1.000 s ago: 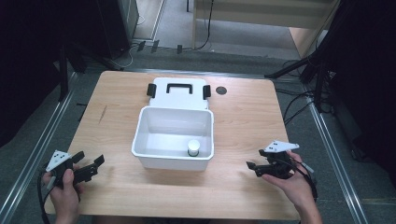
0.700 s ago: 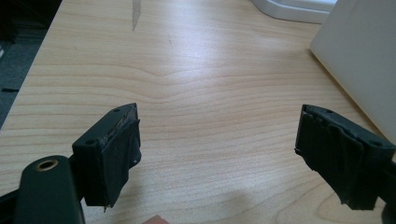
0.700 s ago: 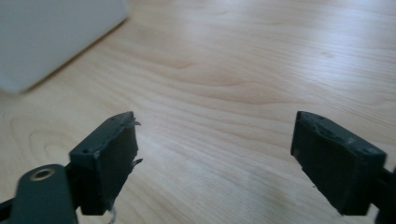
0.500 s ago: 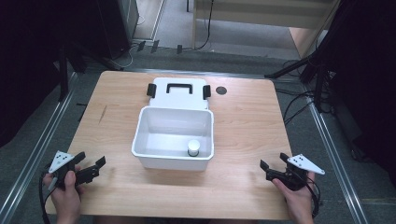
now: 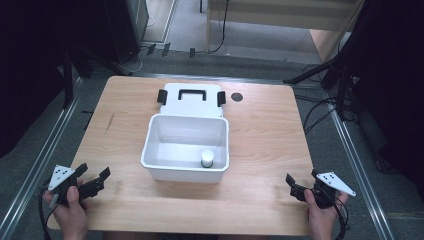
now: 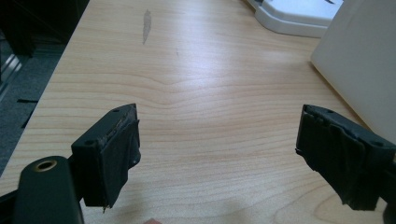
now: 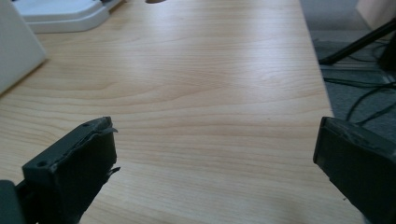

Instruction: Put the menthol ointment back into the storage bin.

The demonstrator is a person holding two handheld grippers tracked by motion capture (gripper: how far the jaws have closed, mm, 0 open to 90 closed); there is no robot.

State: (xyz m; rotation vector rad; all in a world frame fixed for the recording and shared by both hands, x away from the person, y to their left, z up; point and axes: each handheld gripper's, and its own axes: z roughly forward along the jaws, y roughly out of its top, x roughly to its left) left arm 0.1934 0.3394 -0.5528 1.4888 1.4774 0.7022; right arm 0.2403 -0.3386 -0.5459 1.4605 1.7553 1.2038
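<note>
White bin (image 5: pixel 186 148): located at the centre of the high view, standing on the counter (image 5: pixel 265 135), open side up. A small cylindrical container (image 5: pixel 207 158) with a white cap stands upright inside it, at the lower right of the bin floor. The bin lid (image 5: pixel 191 99), white with a black handle and black side latches, lies flat just behind the bin, apparently touching its far wall.

Handling, as a judgement: the bin looks like thin rigid plastic, light, smooth-walled and somewhat slippery. The rolled rim is the firmest place to grip; opposite side rims suit a two-handed lift. The container is likely light and may topple if the bin is tilted.

Left hand-held gripper (image 5: pixel 91 176): lower left of the high view, jaws wide apart and empty. Right hand-held gripper (image 5: pixel 302 182): lower right, jaws wide apart and empty. Both are well apart from the bin.

Limits of view: the container's label is too small to read. The dark round mark (image 5: pixel 236 97) beside the lid cannot be identified. In the left gripper view, the bin wall (image 6: pixel 359 60) is cut off at the right edge.
</note>
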